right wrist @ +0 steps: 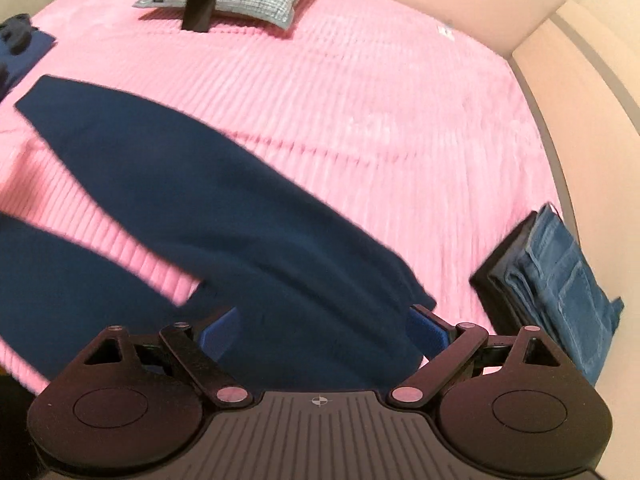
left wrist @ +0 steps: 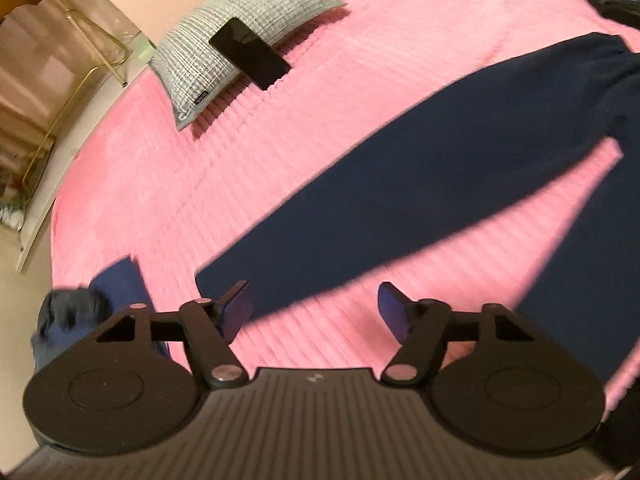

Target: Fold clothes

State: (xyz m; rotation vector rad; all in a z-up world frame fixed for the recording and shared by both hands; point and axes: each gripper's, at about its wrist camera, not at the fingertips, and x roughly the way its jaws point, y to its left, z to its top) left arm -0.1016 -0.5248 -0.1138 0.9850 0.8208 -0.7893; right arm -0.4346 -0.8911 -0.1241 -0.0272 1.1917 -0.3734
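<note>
lying flat: navy trousers [left wrist: 400, 184], legs spread apart on the pink bedspread [left wrist: 304, 112]
left gripper [left wrist: 314, 312]: jaws wide apart, empty, over a leg hem
right gripper [right wrist: 322, 330]: jaws wide, nothing pinched, above the waist end
pillow [left wrist: 240, 44]: far across the bedspread, phone [left wrist: 250, 53] leaning on it
folded jeans [right wrist: 560, 280]: at the bedspread's edge
</note>
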